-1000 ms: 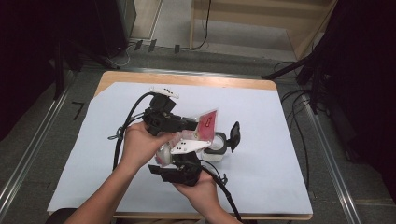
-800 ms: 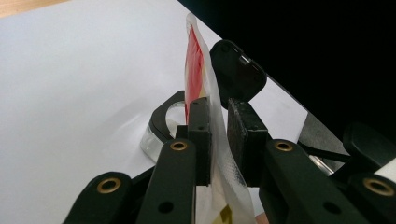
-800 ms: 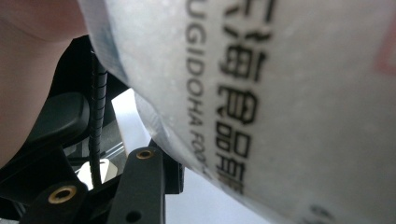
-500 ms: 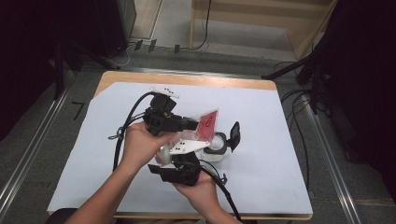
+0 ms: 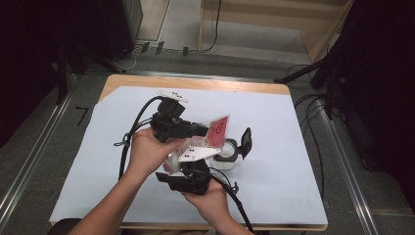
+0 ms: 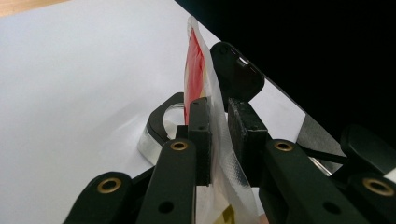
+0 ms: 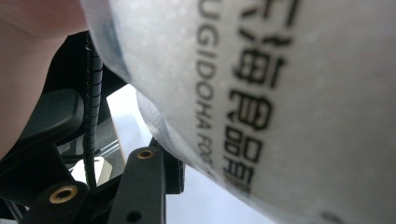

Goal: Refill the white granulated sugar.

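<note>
A plastic pouch with a red label and clear edges is held tilted above the table between both grippers. My left gripper comes in from the left, shut on the pouch's clear sealed edge; the red part rises beyond the pads. My right gripper is below, near the table's front, shut on the pouch's thick lower end. In the right gripper view the white printed pouch lies right before the camera, and one black finger shows at the lower left. The other finger is hidden.
A small clear jar stands on the white sheet just right of the grippers, its black flip lid standing open. The left gripper view has the jar's black rim and lid behind the pouch. Cables trail from both grippers.
</note>
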